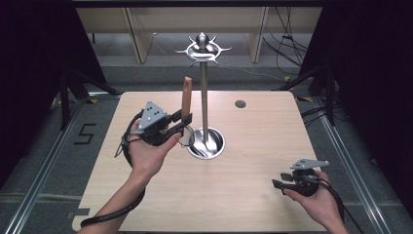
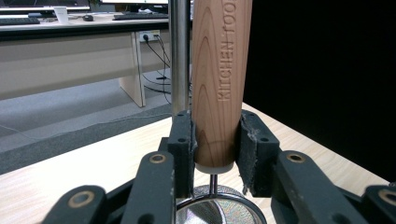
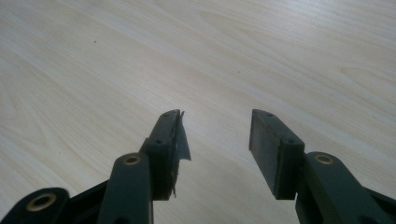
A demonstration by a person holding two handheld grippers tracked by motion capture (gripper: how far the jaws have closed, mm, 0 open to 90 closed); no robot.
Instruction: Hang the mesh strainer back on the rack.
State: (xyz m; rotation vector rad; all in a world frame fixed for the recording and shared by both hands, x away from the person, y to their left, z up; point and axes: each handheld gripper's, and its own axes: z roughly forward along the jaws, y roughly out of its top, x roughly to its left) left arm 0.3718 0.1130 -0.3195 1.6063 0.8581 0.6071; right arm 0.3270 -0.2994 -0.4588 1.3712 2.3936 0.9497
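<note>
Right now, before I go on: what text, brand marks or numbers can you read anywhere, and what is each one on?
"KITCHEN TOO", cut off by the frame's top edge: engraved up the wooden handle gripped by the left gripper.
"5": painted on the floor left of the table.
Nothing else is readable.

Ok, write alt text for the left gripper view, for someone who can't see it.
The left gripper is shut on an upright wooden handle engraved "KITCHEN TOOL", with a metal strainer at its lower end. Just behind stands a shiny steel pole, on a light wooden table.
</note>
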